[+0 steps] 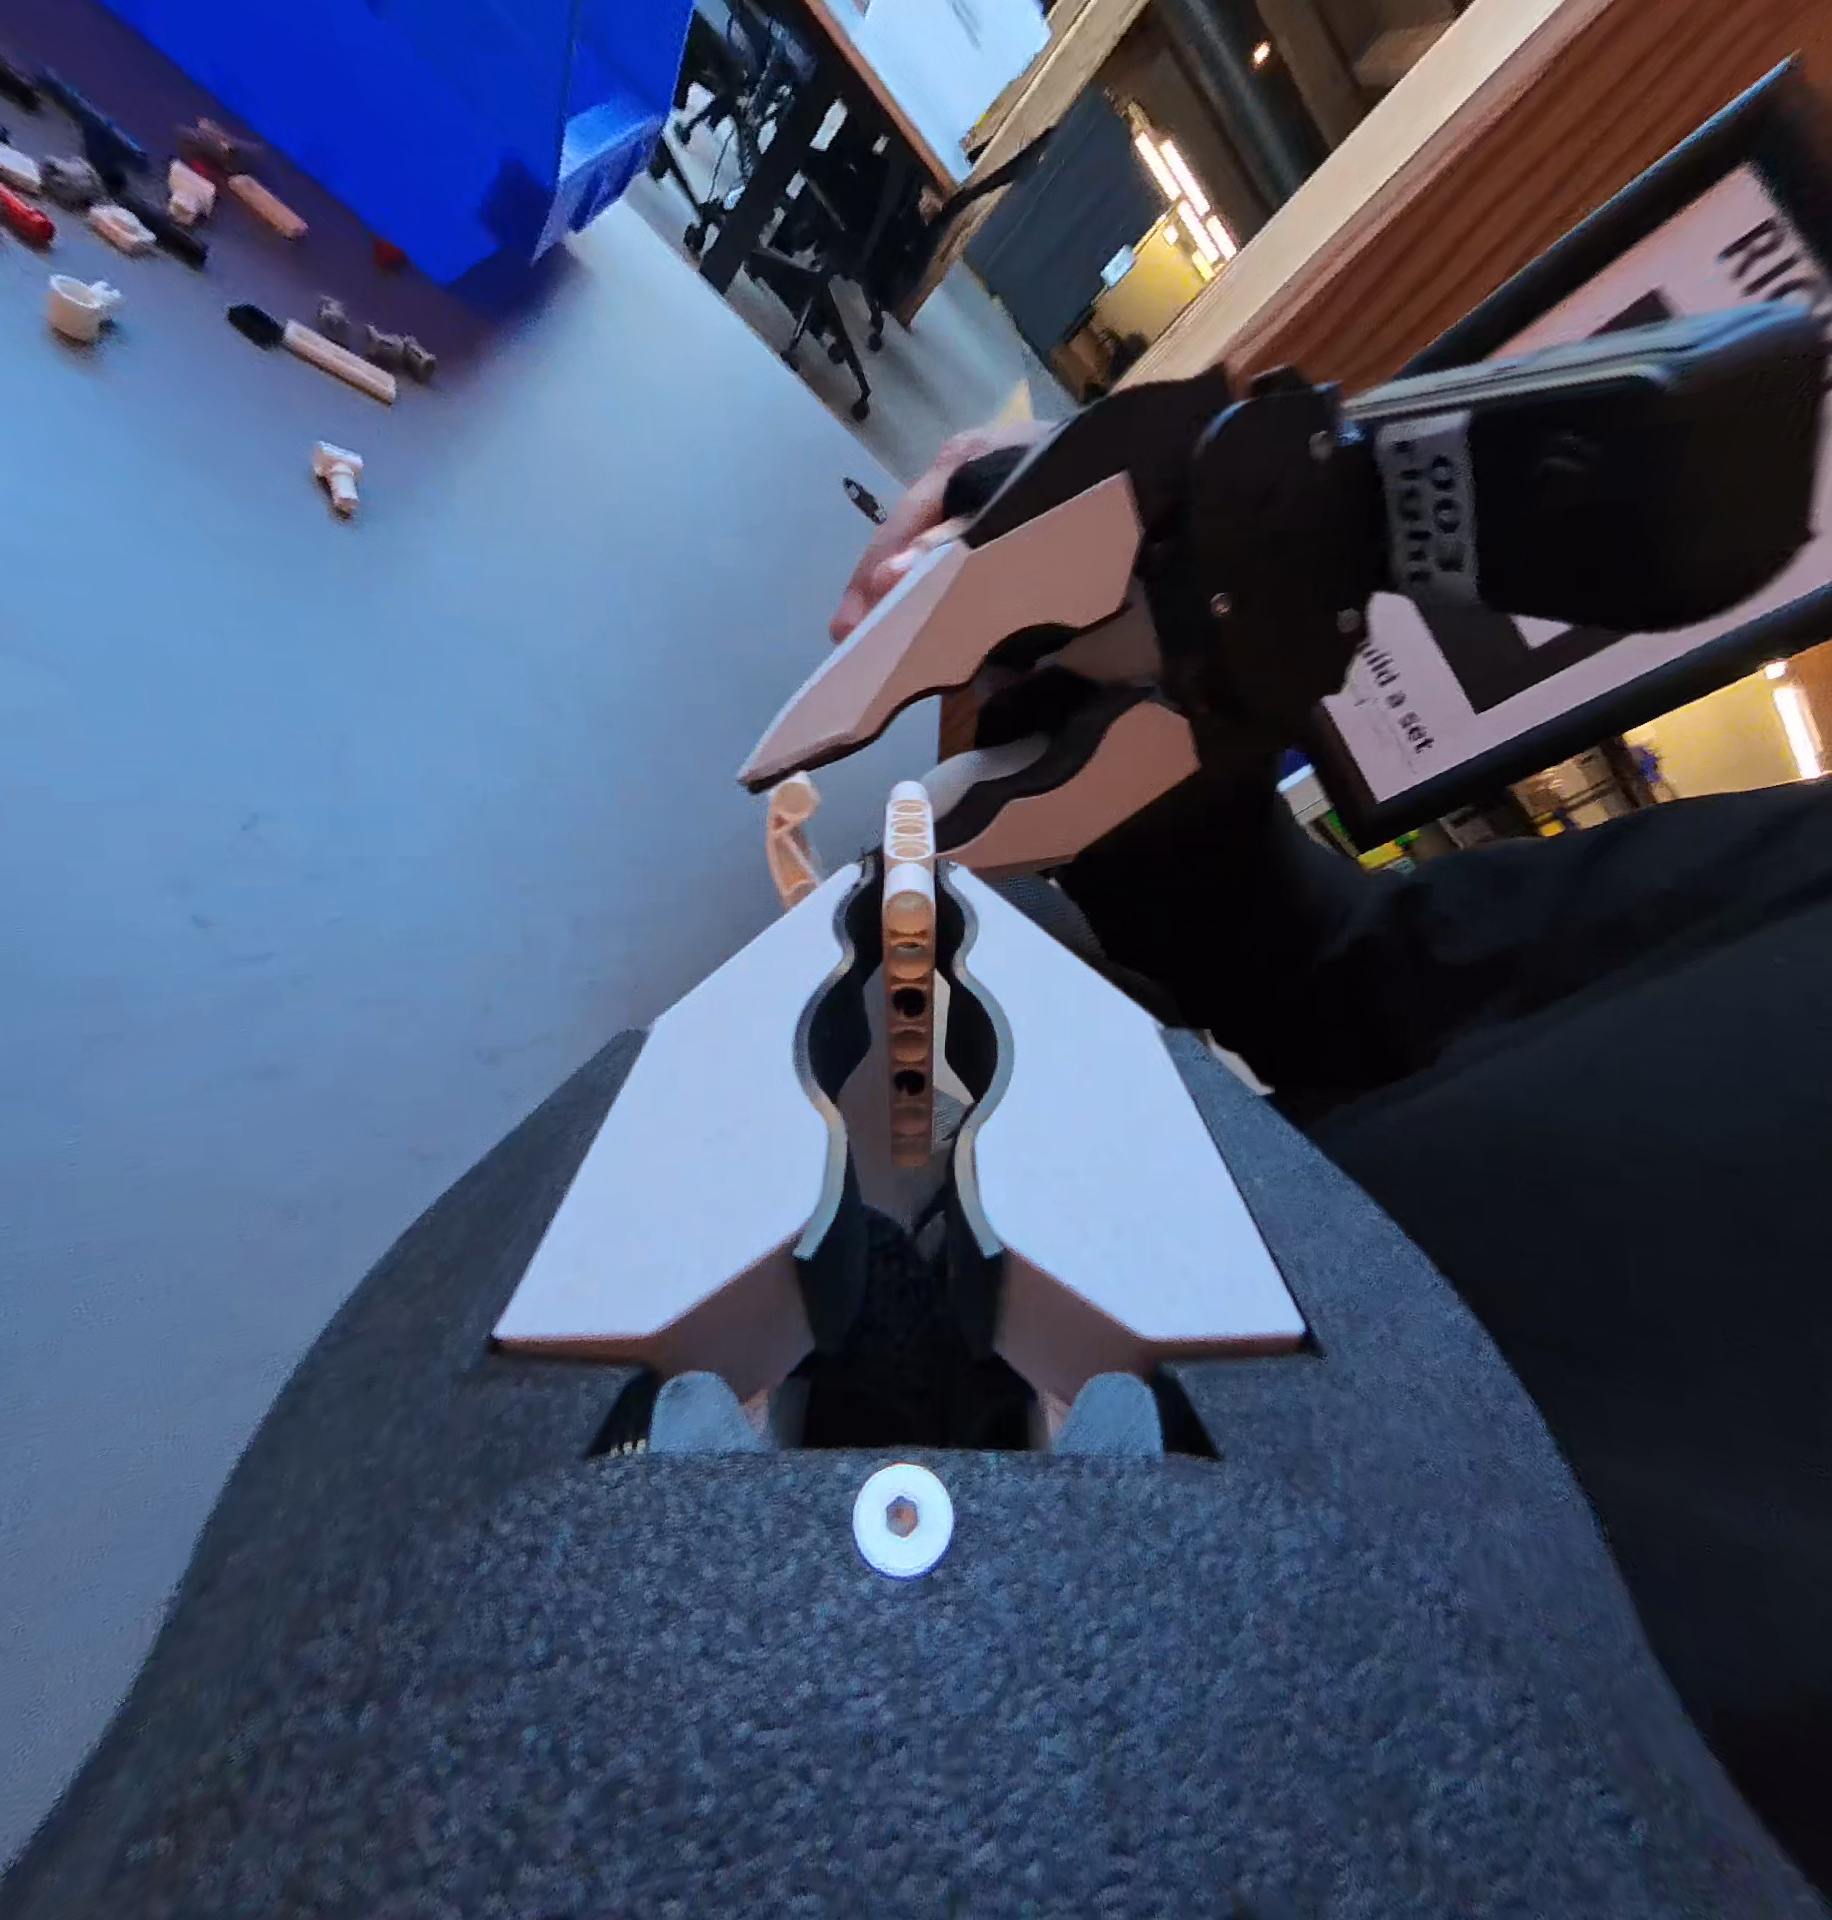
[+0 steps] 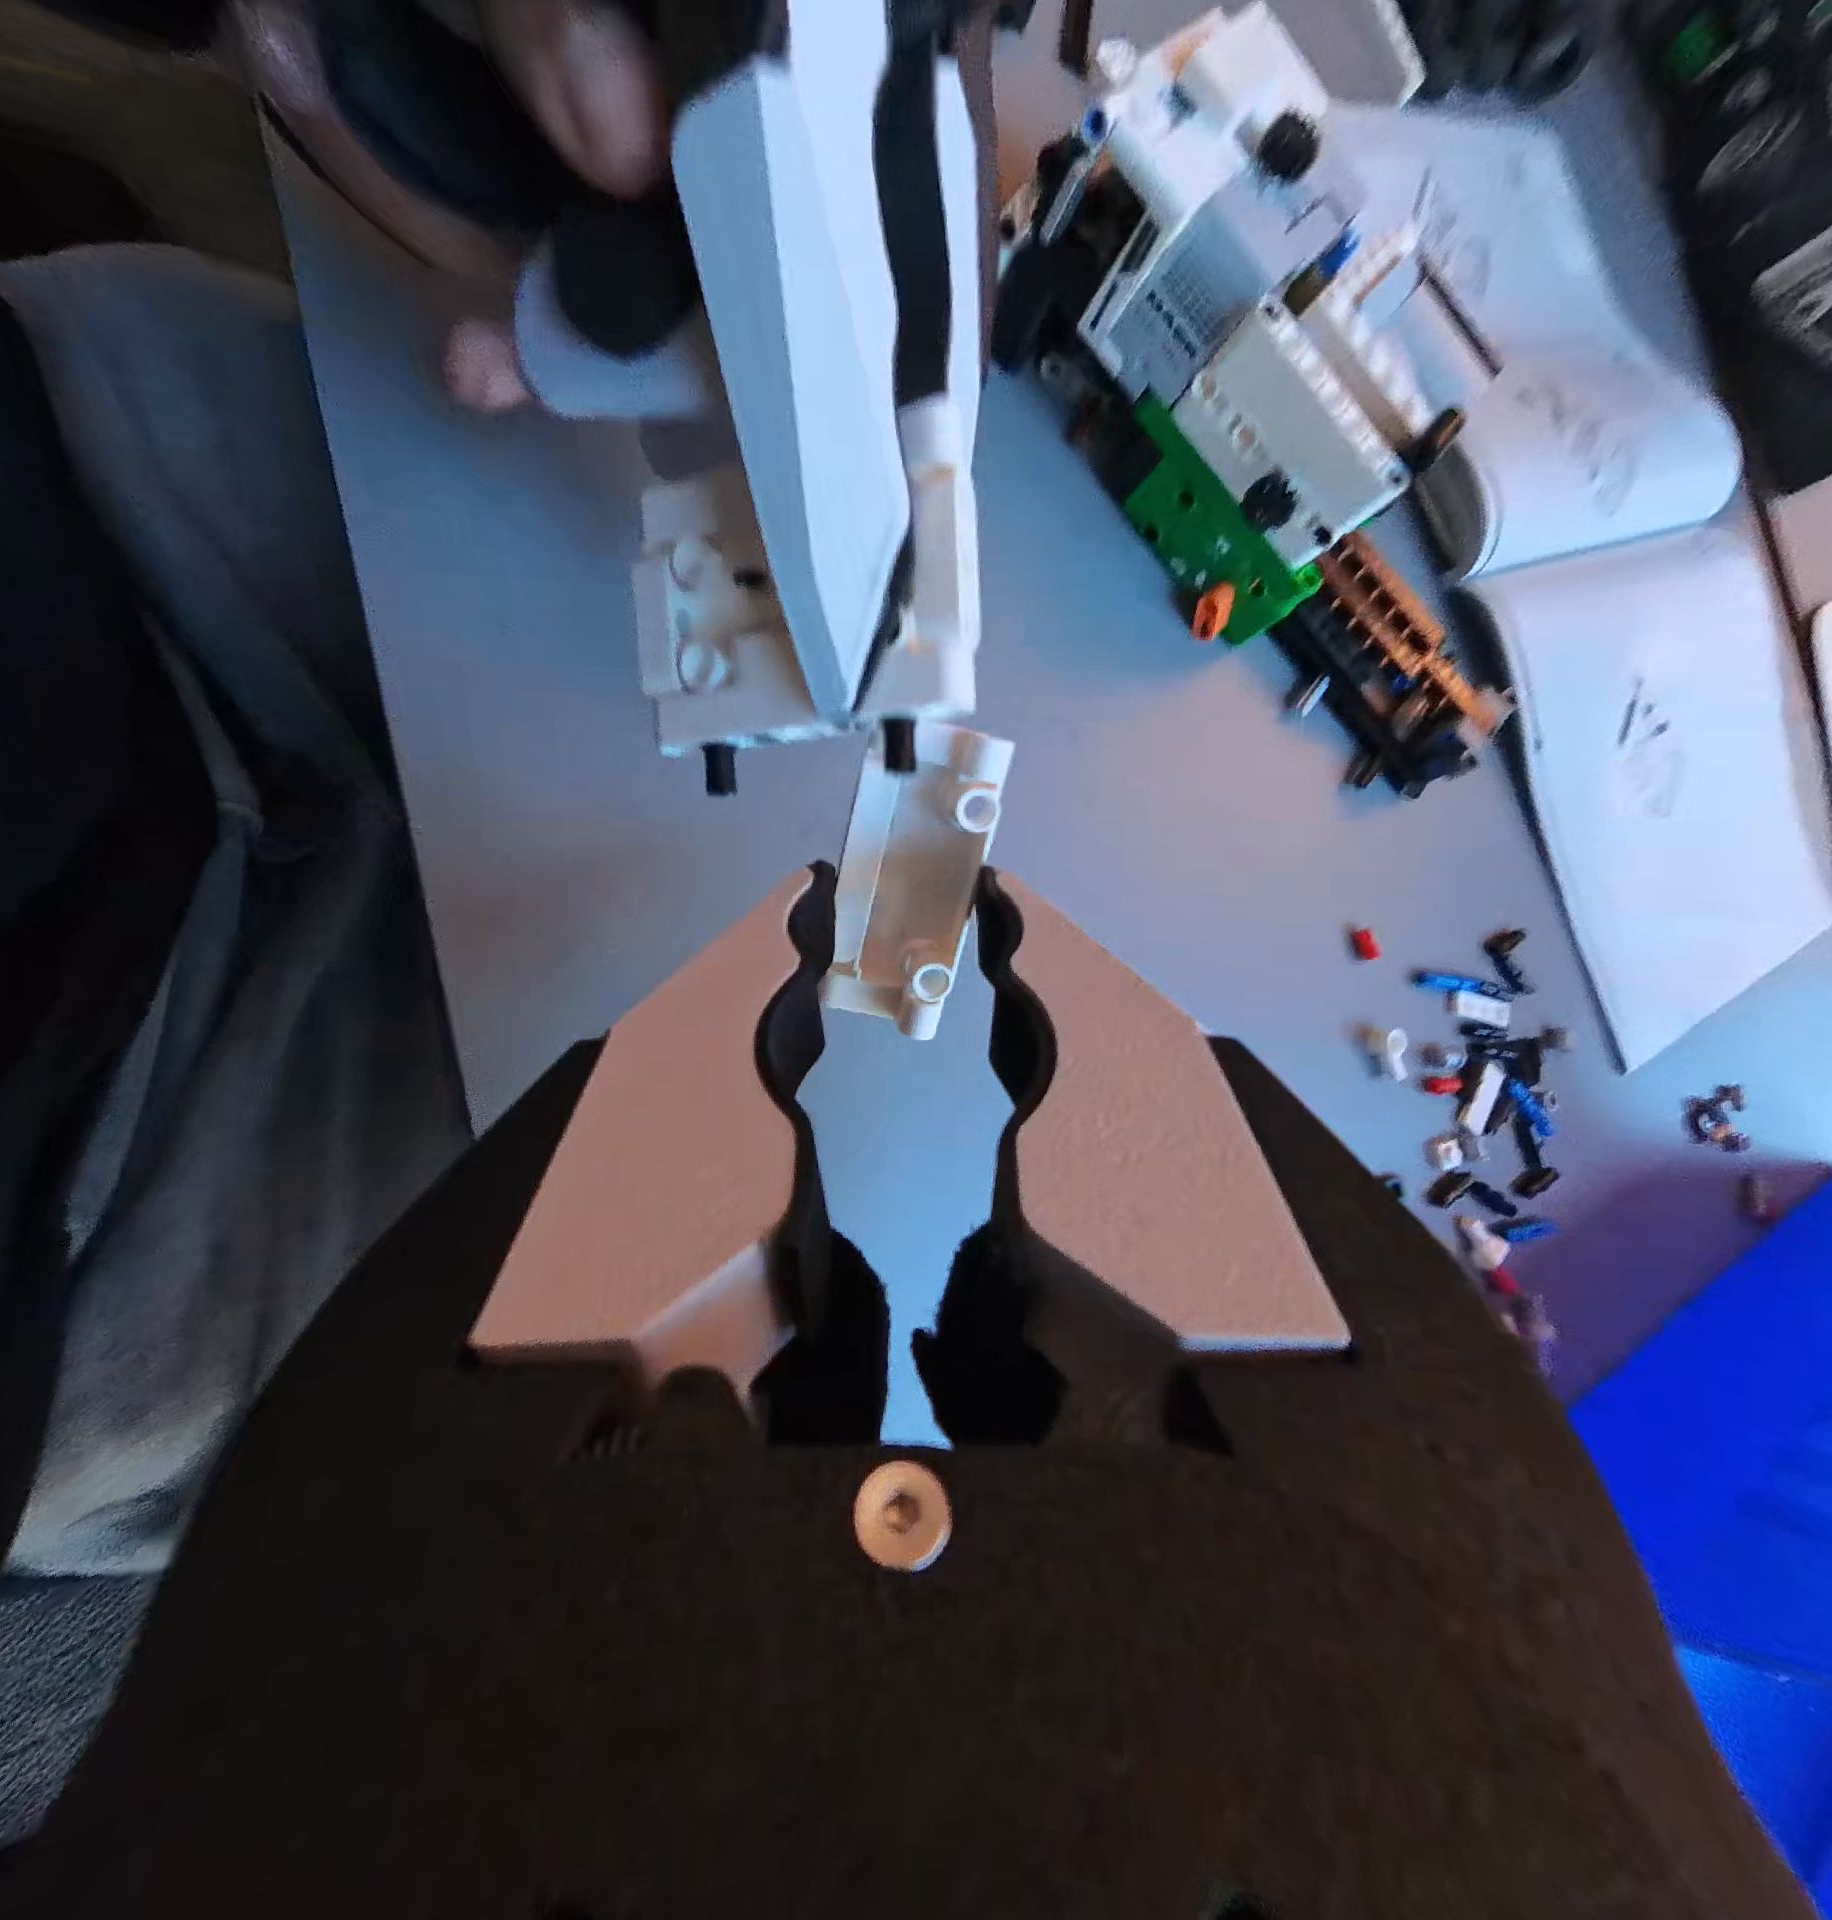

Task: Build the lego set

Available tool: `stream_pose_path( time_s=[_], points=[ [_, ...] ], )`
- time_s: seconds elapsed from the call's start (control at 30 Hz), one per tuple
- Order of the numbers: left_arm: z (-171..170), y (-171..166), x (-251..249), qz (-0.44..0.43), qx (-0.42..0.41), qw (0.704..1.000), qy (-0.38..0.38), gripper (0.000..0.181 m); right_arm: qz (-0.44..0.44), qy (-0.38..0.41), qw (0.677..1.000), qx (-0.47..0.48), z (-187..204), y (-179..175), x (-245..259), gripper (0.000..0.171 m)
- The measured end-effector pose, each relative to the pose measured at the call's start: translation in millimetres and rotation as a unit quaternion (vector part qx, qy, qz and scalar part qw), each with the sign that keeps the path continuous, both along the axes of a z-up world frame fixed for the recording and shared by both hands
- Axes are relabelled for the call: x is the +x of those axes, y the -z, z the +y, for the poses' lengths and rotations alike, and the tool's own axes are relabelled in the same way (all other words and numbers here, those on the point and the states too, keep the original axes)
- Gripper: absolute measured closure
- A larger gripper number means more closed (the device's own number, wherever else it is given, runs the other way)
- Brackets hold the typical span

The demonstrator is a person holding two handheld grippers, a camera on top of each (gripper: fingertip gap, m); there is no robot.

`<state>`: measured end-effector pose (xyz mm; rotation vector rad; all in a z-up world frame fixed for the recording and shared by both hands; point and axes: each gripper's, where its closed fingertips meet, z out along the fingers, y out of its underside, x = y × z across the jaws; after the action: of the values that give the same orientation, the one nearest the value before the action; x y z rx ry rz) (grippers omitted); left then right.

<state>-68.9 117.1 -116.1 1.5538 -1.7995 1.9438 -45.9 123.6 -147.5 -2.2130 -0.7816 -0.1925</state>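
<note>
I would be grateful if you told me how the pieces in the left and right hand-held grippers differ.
The left hand-held gripper grips a long white beam with a row of holes; the right hand-held gripper pinches a flat white panel with small round sockets. The beam lies straight along its fingers and carries a black pin; the panel sits tilted. Both are white plastic, almost touching above the grey table.

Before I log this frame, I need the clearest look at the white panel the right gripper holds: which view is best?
The right wrist view: the white panel sits face-on at the right gripper tips, its pin sockets visible. The left wrist view shows only a pale curved edge of it beside the left gripper's beam.
</note>
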Motion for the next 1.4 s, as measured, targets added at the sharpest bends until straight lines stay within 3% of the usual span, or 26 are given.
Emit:
stream_pose_path(
  time_s=[0.33,0.43,0.47,0.5,0.73,0.83,0.9,1.0,1.13,1.2,1.4],
  points=[
    [21,34,10,0.039,0.174,0.982,-0.064,0.174,-0.117,-0.003,0.993,0.029,10,8,0,0.146],
    [23,43,10,0.052,0.202,0.976,-0.068,0.175,-0.124,-0.006,0.992,0.027,11,12,-2,0.148],
    [22,47,10,0.059,0.211,0.973,-0.065,0.174,-0.129,0.001,0.991,0.036,13,11,0,0.162],
    [21,51,10,0.064,0.216,0.972,-0.062,0.174,-0.137,-0.004,0.99,0.042,14,11,-1,0.164],
    [24,52,12,0.068,0.233,0.967,-0.076,0.174,-0.127,0.024,0.991,0.026,10,22,10,0.166],
    [24,51,9,0.068,0.24,0.966,-0.074,0.174,-0.167,0.033,0.985,0.03,9,20,17,0.166],
    [24,47,7,0.061,0.231,0.968,-0.079,0.174,-0.24,0.035,0.969,0.043,8,19,26,0.166],
    [31,42,1,0.044,0.238,0.965,-0.097,0.174,-0.411,0.025,0.91,0.049,6,16,43,0.166],
    [35,34,-5,0.022,0.246,0.963,-0.112,0.174,-0.506,0.0,0.86,0.072,9,19,49,0.166],
    [35,32,-8,0.015,0.244,0.963,-0.114,0.174,-0.494,0.002,0.866,0.077,9,21,44,0.165],
    [36,31,-17,0.007,0.236,0.965,-0.113,0.174,-0.381,0.008,0.923,0.049,7,30,19,0.156]
  ],
)
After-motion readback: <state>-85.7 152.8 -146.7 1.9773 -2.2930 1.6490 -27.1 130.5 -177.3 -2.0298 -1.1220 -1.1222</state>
